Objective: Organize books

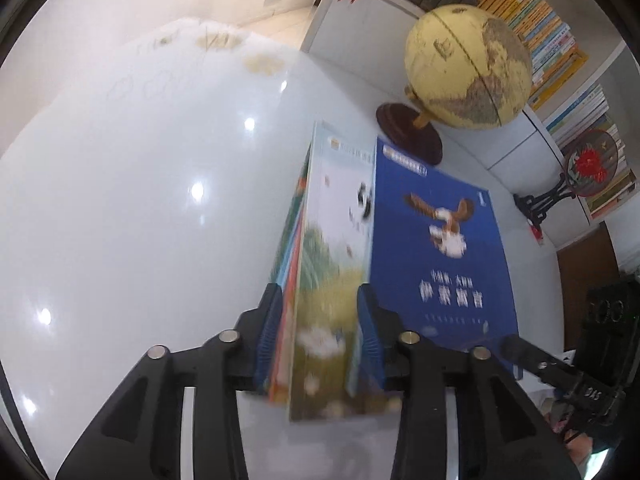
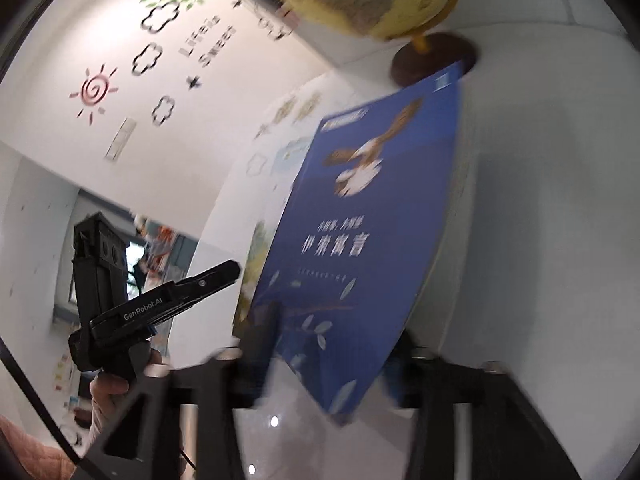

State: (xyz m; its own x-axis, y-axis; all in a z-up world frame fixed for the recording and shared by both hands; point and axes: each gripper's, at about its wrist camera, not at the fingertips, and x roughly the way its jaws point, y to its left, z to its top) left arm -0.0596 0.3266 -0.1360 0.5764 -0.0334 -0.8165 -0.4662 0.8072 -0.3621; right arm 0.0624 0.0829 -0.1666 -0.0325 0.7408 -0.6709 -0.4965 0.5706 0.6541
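The left gripper point(image 1: 320, 344) straddles a stack of books point(image 1: 316, 280), whether pinching I cannot tell; the right gripper point(image 2: 332, 360) stands spread around the blue book point(image 2: 372, 220). All rest near the globe point(image 1: 468, 68) on the white table point(image 1: 140, 200). Next, probably: squaring these 2 lots.

Two grippers point(image 1: 320, 320) point(image 2: 324, 344), one globe point(image 1: 468, 66), one blue book point(image 1: 436, 256), one pale-covered book point(image 1: 340, 216).

Glossy white table point(image 1: 140, 200); glossy paper blue book point(image 1: 436, 240); wooden globe base point(image 1: 408, 132).
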